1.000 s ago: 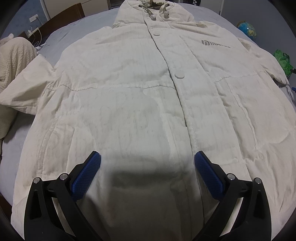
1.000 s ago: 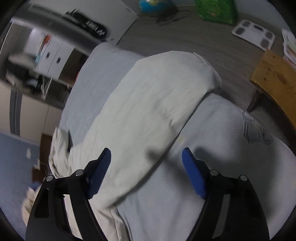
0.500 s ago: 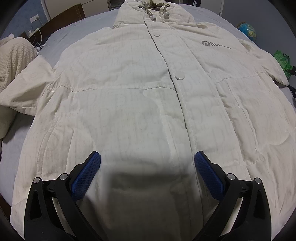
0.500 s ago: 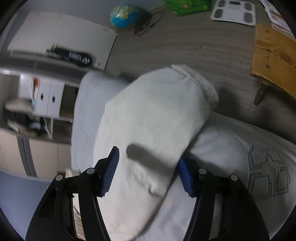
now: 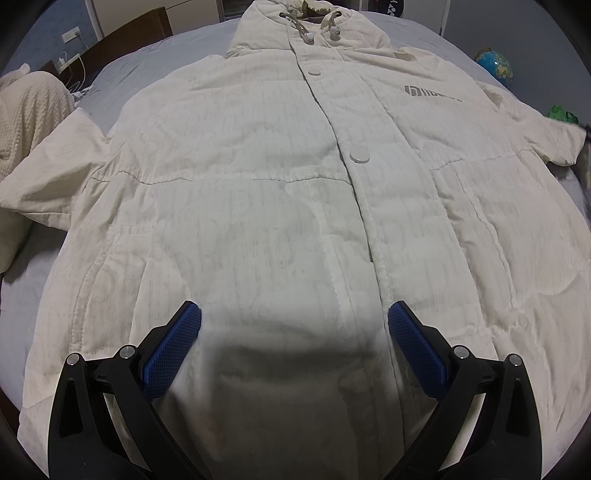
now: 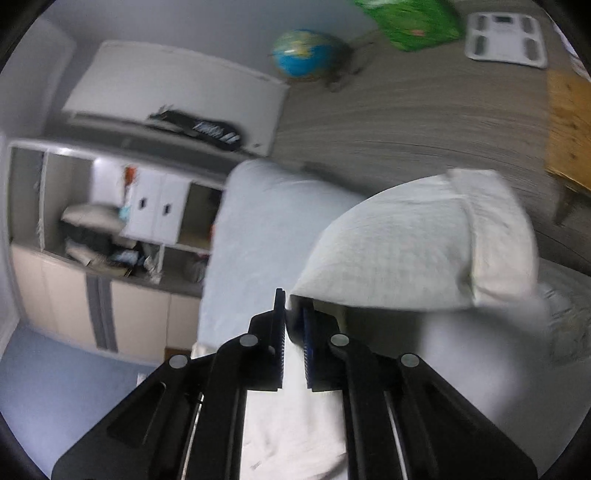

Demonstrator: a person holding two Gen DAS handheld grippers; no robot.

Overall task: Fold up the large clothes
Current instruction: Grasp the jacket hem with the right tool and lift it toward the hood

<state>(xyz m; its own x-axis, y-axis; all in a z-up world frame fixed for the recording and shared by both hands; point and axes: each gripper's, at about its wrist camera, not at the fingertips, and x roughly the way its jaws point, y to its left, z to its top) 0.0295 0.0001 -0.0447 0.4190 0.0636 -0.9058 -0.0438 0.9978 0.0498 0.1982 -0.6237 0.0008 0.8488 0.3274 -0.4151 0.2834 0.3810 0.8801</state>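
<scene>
A large cream hooded jacket (image 5: 295, 177) lies face up on the grey bed (image 5: 155, 70), buttoned, hood at the far end, both sleeves spread out. My left gripper (image 5: 294, 339) hovers open over the jacket's lower front, holding nothing. In the right wrist view my right gripper (image 6: 293, 321) is shut on the jacket's right sleeve (image 6: 417, 247), pinching its edge, with the cuff end lifted above the bed (image 6: 258, 221). The same sleeve (image 5: 546, 136) shows at the right edge of the left wrist view.
A cream knit blanket (image 5: 26, 122) lies at the bed's left side. On the floor beyond the bed are a globe (image 6: 306, 55), a green bag (image 6: 410, 22) and a white scale (image 6: 506, 33). A wooden bench (image 6: 569, 125) stands right; shelves (image 6: 110, 214) stand left.
My right gripper closed from wide open onto the sleeve and lifted it off the bed. My left gripper stayed open and moved slightly closer over the jacket.
</scene>
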